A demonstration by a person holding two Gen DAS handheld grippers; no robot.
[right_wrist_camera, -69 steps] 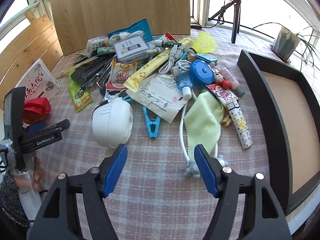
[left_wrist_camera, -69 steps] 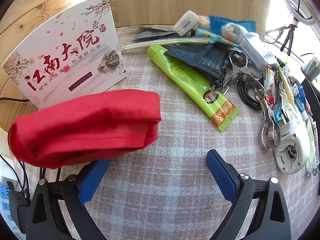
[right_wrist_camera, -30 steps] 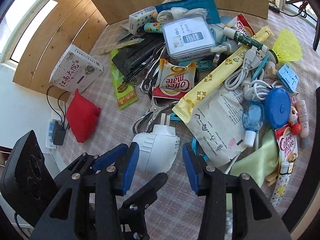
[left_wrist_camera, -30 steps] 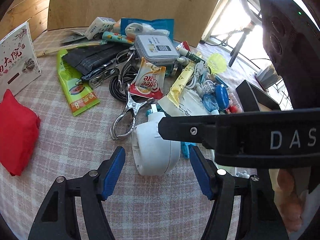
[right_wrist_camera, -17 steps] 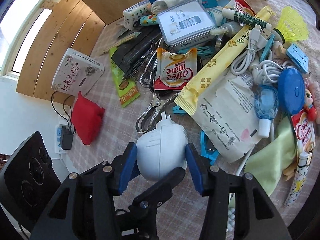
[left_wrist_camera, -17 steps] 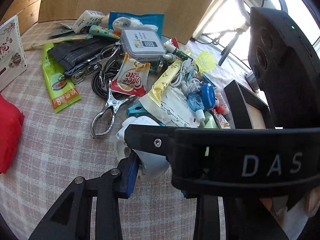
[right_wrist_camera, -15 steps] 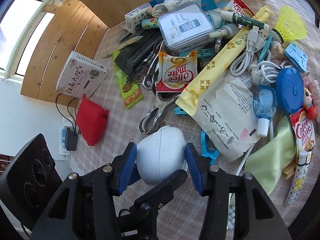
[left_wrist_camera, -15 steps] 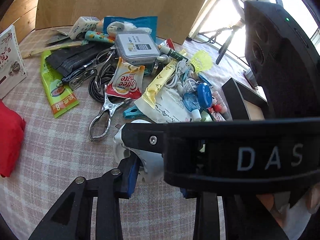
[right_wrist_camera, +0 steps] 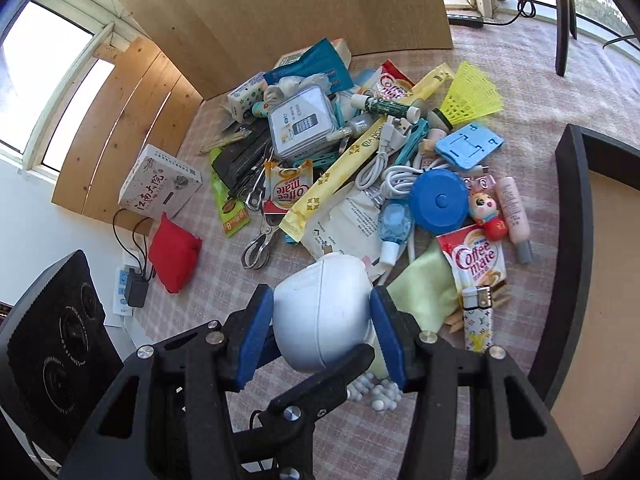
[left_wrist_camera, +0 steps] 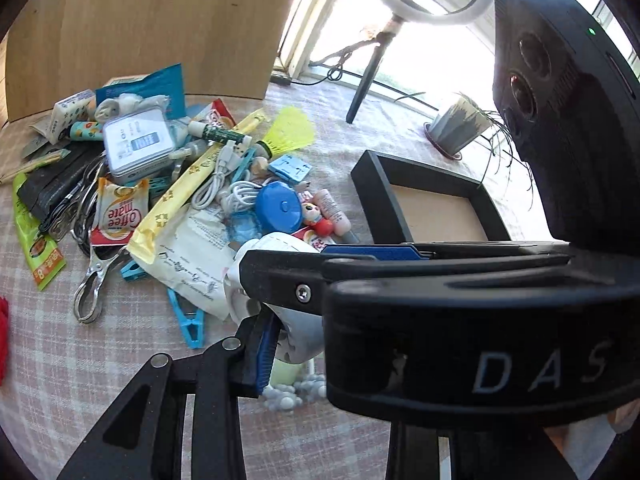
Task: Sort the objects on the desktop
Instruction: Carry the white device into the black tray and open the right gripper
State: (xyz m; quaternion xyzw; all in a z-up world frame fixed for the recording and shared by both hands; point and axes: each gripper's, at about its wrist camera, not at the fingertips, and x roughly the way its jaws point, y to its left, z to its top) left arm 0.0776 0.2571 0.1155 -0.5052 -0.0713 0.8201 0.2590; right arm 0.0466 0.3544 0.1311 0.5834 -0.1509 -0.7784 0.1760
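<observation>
A white round plug-in device point(right_wrist_camera: 320, 312) hangs above the checked cloth, clear of the pile. My right gripper point(right_wrist_camera: 320, 332) is shut on it, one blue pad pressed against each side. In the left wrist view the device point(left_wrist_camera: 280, 248) shows only partly behind the right gripper's black body. My left gripper point(left_wrist_camera: 304, 340) grips its lower part. One blue pad point(left_wrist_camera: 266, 344) presses against it and the other finger is hidden. In the right wrist view one black left fingertip point(right_wrist_camera: 320, 380) reaches under the device.
A heap of small items point(right_wrist_camera: 360, 160) covers the middle of the table. A black tray point(right_wrist_camera: 568, 200) lies on the right and a red pouch point(right_wrist_camera: 174, 256) and a printed box point(right_wrist_camera: 160, 184) on the left. A plant pot point(left_wrist_camera: 456, 132) and a tripod point(left_wrist_camera: 368, 80) stand behind.
Both grippers came together at the white device and closed on it. It has risen off the cloth and moved right, toward the black tray.
</observation>
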